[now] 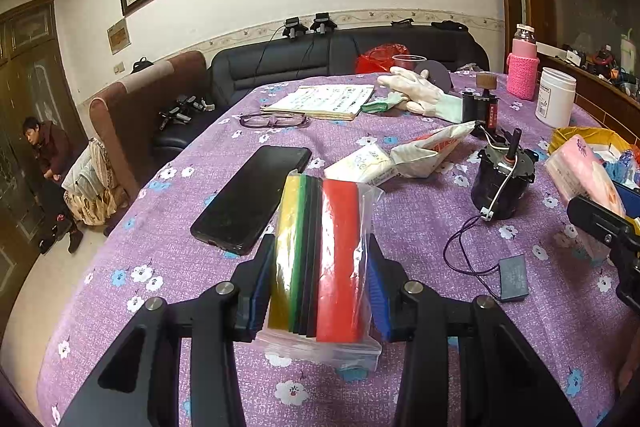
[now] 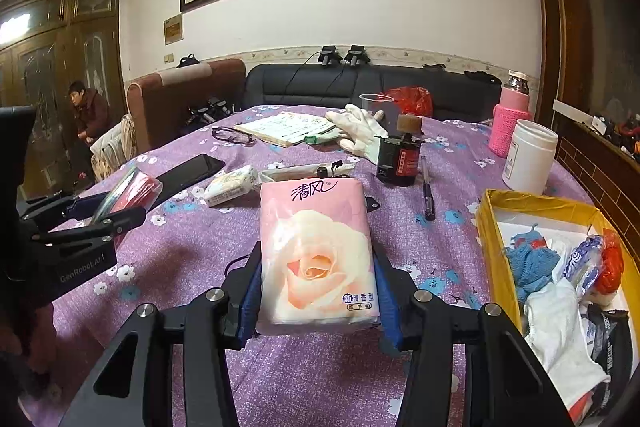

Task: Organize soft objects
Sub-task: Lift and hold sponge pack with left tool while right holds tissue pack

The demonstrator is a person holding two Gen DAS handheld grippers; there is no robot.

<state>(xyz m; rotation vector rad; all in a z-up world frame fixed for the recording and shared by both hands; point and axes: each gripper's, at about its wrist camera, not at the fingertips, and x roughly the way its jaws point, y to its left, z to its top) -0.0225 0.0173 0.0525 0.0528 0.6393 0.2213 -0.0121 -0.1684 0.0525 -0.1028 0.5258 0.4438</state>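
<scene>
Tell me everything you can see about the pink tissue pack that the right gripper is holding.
The pink tissue pack is a soft, flat rectangular packet in glossy plastic wrap, printed with a large pale peach rose, dark Chinese brand lettering at its far end and a small label near the closer corner. It lies face up, lengthwise along the right gripper, whose blue pads press on its two long sides. It is held above the purple floral tablecloth, left of the yellow box.
</scene>
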